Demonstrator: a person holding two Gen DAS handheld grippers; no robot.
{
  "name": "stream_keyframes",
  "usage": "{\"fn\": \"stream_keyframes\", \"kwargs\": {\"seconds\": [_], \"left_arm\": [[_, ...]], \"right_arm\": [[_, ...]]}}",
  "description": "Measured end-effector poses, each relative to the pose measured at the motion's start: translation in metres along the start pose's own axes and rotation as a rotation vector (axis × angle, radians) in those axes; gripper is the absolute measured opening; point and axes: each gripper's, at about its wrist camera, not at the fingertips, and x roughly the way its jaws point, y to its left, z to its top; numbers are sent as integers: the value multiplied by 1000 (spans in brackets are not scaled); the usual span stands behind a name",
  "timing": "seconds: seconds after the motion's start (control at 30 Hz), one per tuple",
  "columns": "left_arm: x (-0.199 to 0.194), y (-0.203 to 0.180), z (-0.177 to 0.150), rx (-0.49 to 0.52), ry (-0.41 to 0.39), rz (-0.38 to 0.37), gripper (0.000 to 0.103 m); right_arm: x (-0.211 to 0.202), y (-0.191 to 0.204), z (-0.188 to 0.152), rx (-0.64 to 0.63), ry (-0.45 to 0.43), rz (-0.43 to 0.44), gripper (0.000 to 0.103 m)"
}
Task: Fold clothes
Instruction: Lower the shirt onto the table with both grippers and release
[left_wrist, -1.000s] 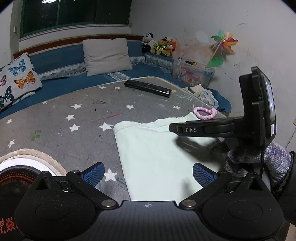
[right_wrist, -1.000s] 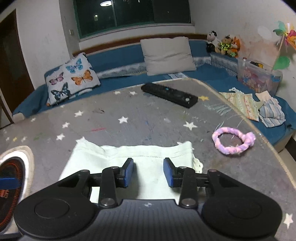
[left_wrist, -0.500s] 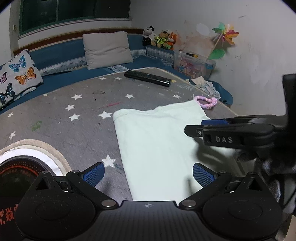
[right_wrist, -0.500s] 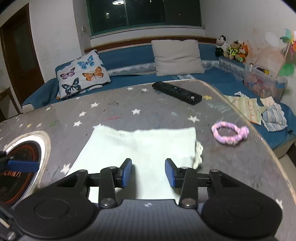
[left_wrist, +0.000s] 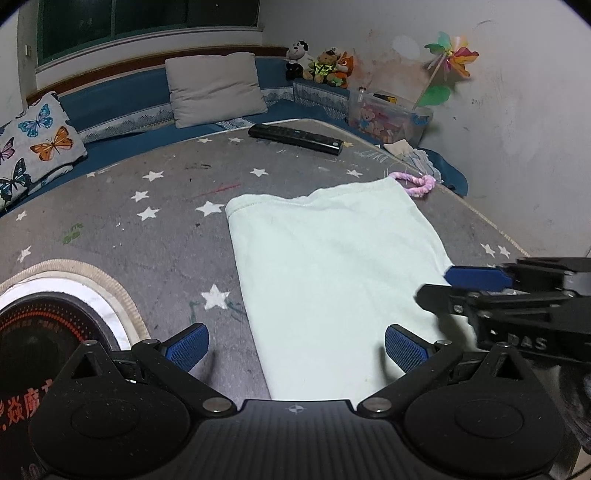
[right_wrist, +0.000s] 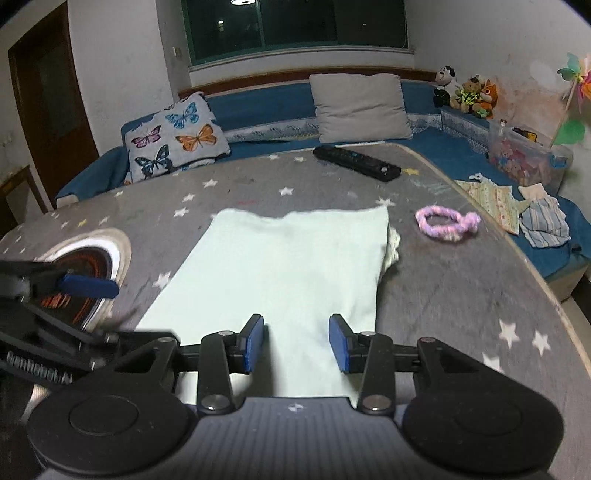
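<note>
now pulled back from the cloth (left_wrist: 332, 266), both grippers, left (left_wrist: 295, 341) and right (right_wrist: 296, 341); fingers apart, empty; cloth's long axis straight ahead.

Both claws look like the same build: matte black plastic, ribbed flat strip down the middle, with a tiny crosshair mark on it. Left claw (left_wrist: 295, 341) has two big round housings, triangular cut-out link arms, silver screw heads at the pivots, and blue cross-hatched pads (left_wrist: 188, 345). Right claw (right_wrist: 296, 343) has the same discs, silver screws and blue pads (right_wrist: 255, 341). Seen side-on from the left cam, the right claw is a long black bar with white "DAS" lettering, small screws and a blue pad.
</note>
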Motion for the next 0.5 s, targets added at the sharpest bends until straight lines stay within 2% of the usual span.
{"fn": "stream_keyframes", "kwargs": {"seconds": [0.3,0.37,0.5], "left_arm": [[1,1,-10,0,24,2,103],[0,1,-12,-4,29,2,103],[-5,1,-17,-8,36,4,103]], "right_arm": [[-19,13,-30,-56,23,-15,39],[-25,16,-33,-69,0,-27,39],[-28,16,-36,-34,-5,-20,39]]}}
